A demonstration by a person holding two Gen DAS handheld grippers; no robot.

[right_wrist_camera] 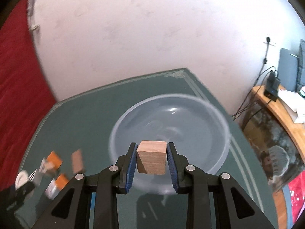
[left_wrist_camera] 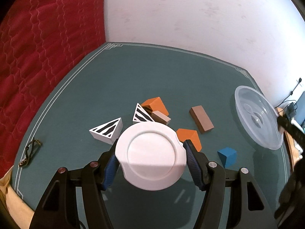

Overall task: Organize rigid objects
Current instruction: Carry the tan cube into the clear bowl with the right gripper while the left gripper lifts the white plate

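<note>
Your right claw pinches a wooden cube above the clear bowl, which looks empty. Your left claw clamps a white plate over the desk. Orange, striped, brown and blue blocks remain unsorted.

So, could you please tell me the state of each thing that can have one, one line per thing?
Left gripper: shut on the white disc, held above the table.
Right gripper: shut on the wooden cube, held in the air.
Clear bowl: upright on the green table, empty.
Blue block: lying loose.
Brown block: lying flat.
Striped wedge: lying alone.
</note>
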